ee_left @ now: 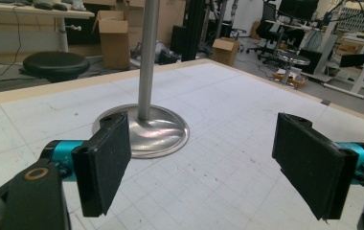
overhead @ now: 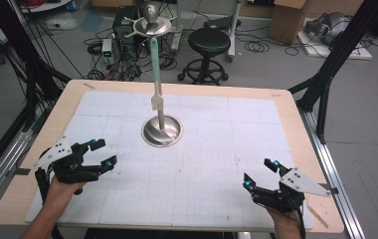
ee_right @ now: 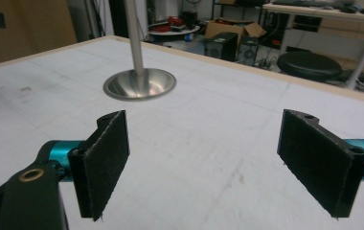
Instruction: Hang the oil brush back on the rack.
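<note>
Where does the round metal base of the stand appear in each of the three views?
High view: the round metal base sits at table centre, between both grippers.
Left gripper view: left of centre, just beyond the left jaw.
Right gripper view: upper left.
Shared landmark: the black round stool.

Metal stand upright mid-table; round base, thin pole; pale green spatula hanging from top

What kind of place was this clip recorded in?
Most likely a robotics lab or workshop. A gridded mat covers the wooden table, black frame struts stand at its sides, and cables, cardboard boxes, a black stool and desks with monitors crowd the floor behind.
</note>
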{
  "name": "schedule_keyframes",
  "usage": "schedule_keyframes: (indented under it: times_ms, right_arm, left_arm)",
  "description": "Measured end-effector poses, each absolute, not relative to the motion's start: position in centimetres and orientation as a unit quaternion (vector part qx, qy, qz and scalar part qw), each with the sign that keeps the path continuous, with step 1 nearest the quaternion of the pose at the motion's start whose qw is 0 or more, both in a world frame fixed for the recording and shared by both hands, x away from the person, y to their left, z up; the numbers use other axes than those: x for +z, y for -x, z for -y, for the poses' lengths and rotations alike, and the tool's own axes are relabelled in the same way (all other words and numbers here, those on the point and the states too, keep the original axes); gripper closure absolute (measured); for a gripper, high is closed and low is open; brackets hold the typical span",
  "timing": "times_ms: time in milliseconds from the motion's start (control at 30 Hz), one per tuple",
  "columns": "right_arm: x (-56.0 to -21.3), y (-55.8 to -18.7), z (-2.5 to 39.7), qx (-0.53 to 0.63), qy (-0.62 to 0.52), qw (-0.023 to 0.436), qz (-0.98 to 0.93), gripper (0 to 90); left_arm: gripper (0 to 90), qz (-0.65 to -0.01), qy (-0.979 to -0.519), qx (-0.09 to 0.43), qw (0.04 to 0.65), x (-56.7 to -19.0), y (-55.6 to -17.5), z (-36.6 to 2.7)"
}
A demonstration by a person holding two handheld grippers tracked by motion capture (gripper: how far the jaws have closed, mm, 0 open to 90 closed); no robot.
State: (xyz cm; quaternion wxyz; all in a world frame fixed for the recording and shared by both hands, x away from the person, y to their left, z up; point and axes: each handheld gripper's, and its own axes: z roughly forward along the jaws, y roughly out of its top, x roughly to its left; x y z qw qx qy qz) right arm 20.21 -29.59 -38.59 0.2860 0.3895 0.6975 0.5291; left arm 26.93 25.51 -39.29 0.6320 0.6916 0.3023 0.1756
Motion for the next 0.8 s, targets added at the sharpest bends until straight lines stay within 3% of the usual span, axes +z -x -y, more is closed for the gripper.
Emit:
schedule_keyframes:
  times_ms: [800]
  right_arm:
    - [-39.1, -19.4, 30.9, 0.53, -0.415, 0.289, -0.68, 16.9]
  left_arm:
    - [21.5, -0.304, -0.69, 0.173, 0.633, -39.9, -26.7, -25.3]
